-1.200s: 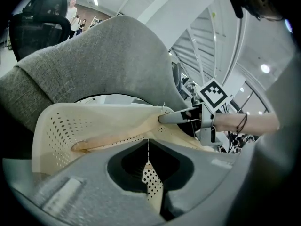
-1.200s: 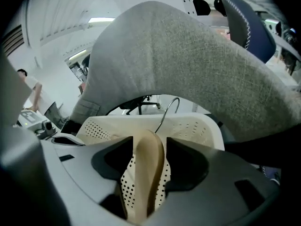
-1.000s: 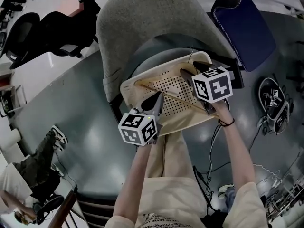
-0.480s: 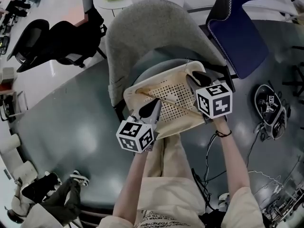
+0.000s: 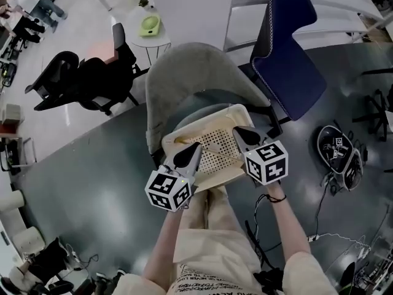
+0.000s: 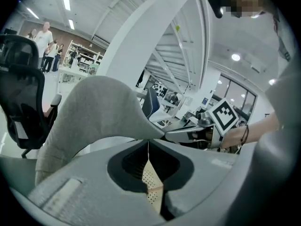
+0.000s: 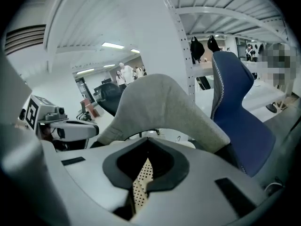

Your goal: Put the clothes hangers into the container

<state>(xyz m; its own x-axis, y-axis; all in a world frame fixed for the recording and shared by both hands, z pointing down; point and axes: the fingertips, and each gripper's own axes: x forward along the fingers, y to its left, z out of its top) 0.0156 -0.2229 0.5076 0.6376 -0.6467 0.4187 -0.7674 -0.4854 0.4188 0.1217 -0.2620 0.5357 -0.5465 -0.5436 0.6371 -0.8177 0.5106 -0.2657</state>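
**Cream basket, wooden hanger inside — back out cleanly**

The grey chair carries the basket on its seat, and the basket looks level. Your left gripper sits at the basket's near-left edge and your right gripper at its right side. Both have their jaws closed tip to tip. In each gripper view only a sliver of perforated basket shows in the slit below the tips, and I can't tell whether either pinches the wall.

One hanger lies slantwise on the basket floor, between the two grippers. No other hanger shows outside the basket, so the loading looks about done.

- Lift both grippers straight up, so a jaw tip doesn't snag the rim and drag the basket off the seat.
- Keep the tips clear of the hanger — a nudge could tip one end over the edge.
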